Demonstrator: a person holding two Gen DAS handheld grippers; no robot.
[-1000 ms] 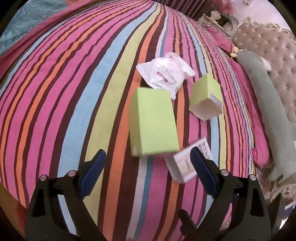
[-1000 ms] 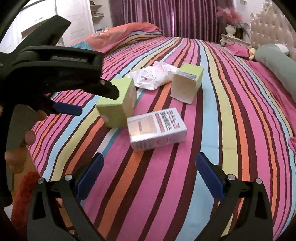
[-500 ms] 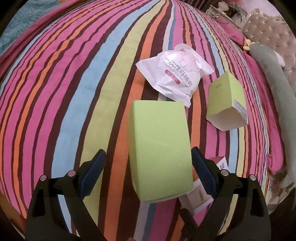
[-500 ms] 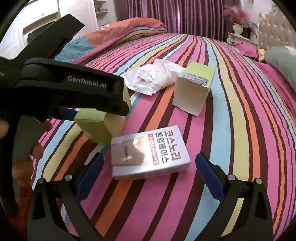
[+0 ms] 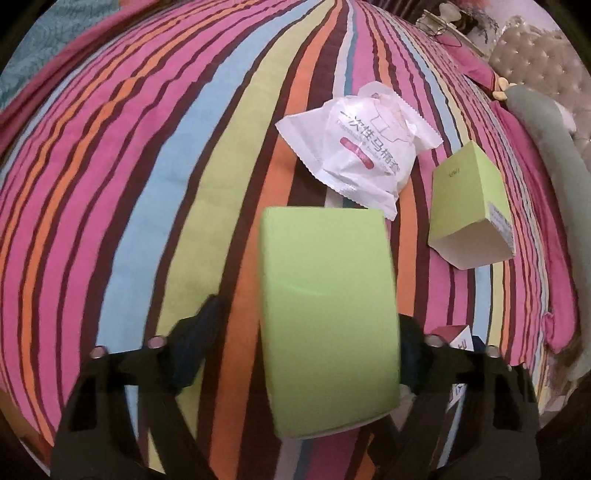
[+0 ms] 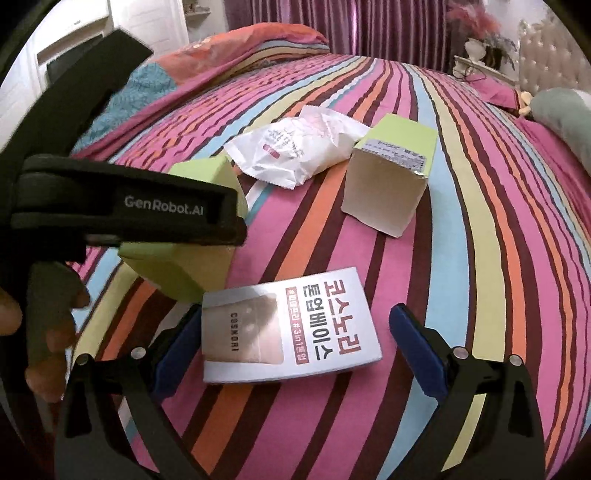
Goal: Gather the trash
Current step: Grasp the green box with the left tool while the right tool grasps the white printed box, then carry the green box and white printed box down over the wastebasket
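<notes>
On the striped bedspread lies a lime-green box, between the jaws of my left gripper. Those jaws are closing; a strip of bedspread still shows between the left pad and the box. My right gripper stands open around a white box with Korean lettering, its pads just clear of it. A white crinkled wrapper and a second green box lie farther off. The left gripper's black body covers part of the green box.
A hand holds the left gripper at the left edge. A grey-green bolster and tufted headboard lie to the right. A folded pink and teal quilt and purple curtains are at the far end.
My left gripper has come down over the green box and its jaws have narrowed around it. My right gripper has moved in until the white box lies between its fingers.
</notes>
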